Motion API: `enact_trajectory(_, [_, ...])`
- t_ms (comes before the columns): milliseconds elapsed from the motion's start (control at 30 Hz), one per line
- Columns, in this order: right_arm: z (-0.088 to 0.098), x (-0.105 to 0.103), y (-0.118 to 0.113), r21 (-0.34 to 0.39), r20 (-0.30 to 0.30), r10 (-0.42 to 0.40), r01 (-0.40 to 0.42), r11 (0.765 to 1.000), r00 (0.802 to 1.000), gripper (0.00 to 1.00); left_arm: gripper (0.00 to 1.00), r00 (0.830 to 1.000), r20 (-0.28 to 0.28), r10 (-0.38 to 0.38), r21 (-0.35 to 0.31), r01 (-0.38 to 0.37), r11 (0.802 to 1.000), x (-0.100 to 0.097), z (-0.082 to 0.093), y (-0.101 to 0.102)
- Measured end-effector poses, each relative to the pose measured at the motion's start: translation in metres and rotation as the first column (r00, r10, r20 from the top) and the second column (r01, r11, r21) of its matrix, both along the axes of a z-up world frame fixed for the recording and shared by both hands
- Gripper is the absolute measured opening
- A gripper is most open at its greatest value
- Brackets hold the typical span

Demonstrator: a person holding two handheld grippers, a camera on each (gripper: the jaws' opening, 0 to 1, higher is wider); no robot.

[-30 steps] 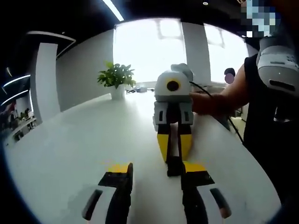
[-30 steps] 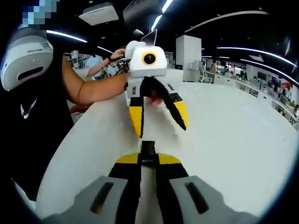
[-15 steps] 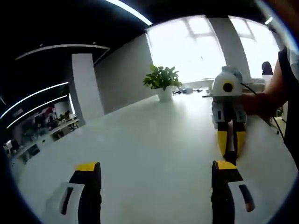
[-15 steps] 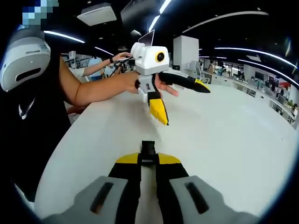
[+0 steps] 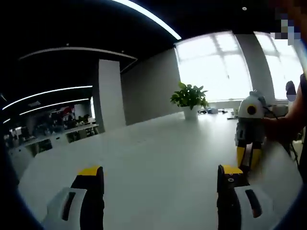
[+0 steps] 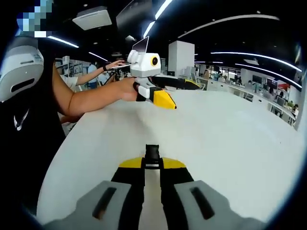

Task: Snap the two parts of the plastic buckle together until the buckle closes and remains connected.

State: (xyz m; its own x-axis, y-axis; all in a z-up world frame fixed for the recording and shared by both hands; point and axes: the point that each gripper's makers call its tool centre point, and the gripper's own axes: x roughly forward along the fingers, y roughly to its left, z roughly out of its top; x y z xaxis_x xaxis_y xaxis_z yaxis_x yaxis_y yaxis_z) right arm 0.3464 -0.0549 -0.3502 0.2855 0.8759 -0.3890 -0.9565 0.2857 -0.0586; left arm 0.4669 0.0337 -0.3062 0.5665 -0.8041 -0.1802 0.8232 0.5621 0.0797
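Right gripper (image 6: 152, 165) clamps a black buckle (image 6: 152, 153); left gripper (image 5: 160, 179), jaws wide, faces a potted plant (image 5: 190, 99).

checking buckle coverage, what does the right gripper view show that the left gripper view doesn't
Right gripper view: a black buckle piece clamped between the right gripper and its shut jaws, plus a laptop behind. Left gripper view: a potted plant by the windows, and the left gripper with jaws wide open and nothing between them. Both share the white table, and each shows the other gripper.
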Motion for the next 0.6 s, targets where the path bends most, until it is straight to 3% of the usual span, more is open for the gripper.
enact_trajectory(67, [0.0, 0.002, -0.001, 0.0, 0.0, -0.009, 0.009, 1.0, 1.0, 0.1, 0.99, 1.0, 0.008, 0.007, 0.004, -0.007, 1.0, 0.001, 0.0, 0.001])
enact_trajectory(167, [-0.001, 0.002, -0.002, -0.005, 0.0, -0.014, 0.014, 1.0, 1.0, 0.1, 0.99, 0.999, -0.036, 0.012, -0.036, -0.013, 0.999, 0.003, 0.0, 0.002])
enact_trajectory(267, [0.001, 0.004, -0.003, -0.005, 0.004, -0.025, 0.025, 1.0, 1.0, 0.1, 0.89, 0.999, -0.042, 0.012, -0.029, -0.013, 0.999, 0.003, -0.001, 0.004])
enact_trajectory(367, [0.003, 0.009, -0.007, -0.002, 0.006, -0.055, 0.055, 0.998, 0.998, 0.1, 0.99, 0.999, -0.024, 0.048, -0.039, -0.049, 0.998, 0.009, 0.003, 0.007])
enact_trajectory(600, [0.008, 0.021, -0.014, 0.012, 0.011, -0.119, 0.119, 0.993, 0.993, 0.1, 0.99, 0.99, -0.045, 0.136, -0.027, -0.137, 0.99, 0.023, 0.0, 0.025])
